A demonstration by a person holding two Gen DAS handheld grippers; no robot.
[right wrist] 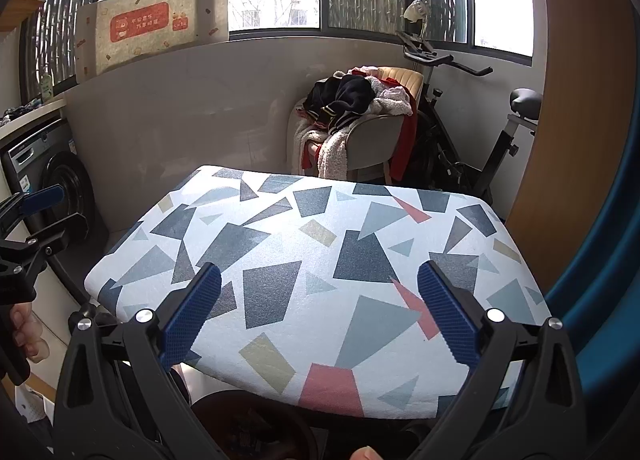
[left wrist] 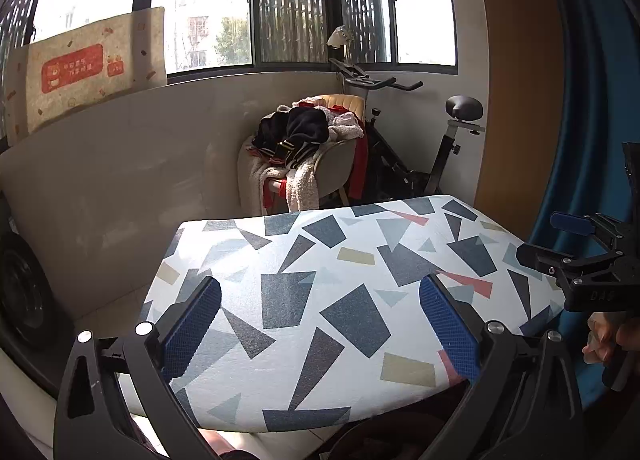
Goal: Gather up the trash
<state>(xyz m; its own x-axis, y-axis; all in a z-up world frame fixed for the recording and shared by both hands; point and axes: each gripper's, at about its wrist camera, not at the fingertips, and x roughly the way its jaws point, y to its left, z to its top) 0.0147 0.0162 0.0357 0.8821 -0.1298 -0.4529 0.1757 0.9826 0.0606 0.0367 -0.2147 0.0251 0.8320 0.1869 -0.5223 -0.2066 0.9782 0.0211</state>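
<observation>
Blue ribbed pads line both grippers, and each pair stands spread wide with nothing between. The left gripper (left wrist: 320, 324) hovers over a padded board covered in white fabric printed with grey, navy, tan and coral shapes (left wrist: 340, 292); the right gripper (right wrist: 319, 316) hovers over the same board from a little further right. In the left wrist view the right gripper shows at the far right edge, with the fingers of a hand (left wrist: 608, 336) beneath it. In the right wrist view the left gripper shows at the far left edge.

No trash is visible on the board in either view. Under the board's near edge sits a dark round container (right wrist: 256, 424), its contents too dim to make out.

Behind the board, a beige chair heaped with black, white and red clothes (left wrist: 308, 140) stands beside a black exercise bike (left wrist: 432, 140). A dark front-loading washing machine (right wrist: 60, 188) stands at the left, and a beige mat with a red panel (left wrist: 88, 68) leans on the sill.
</observation>
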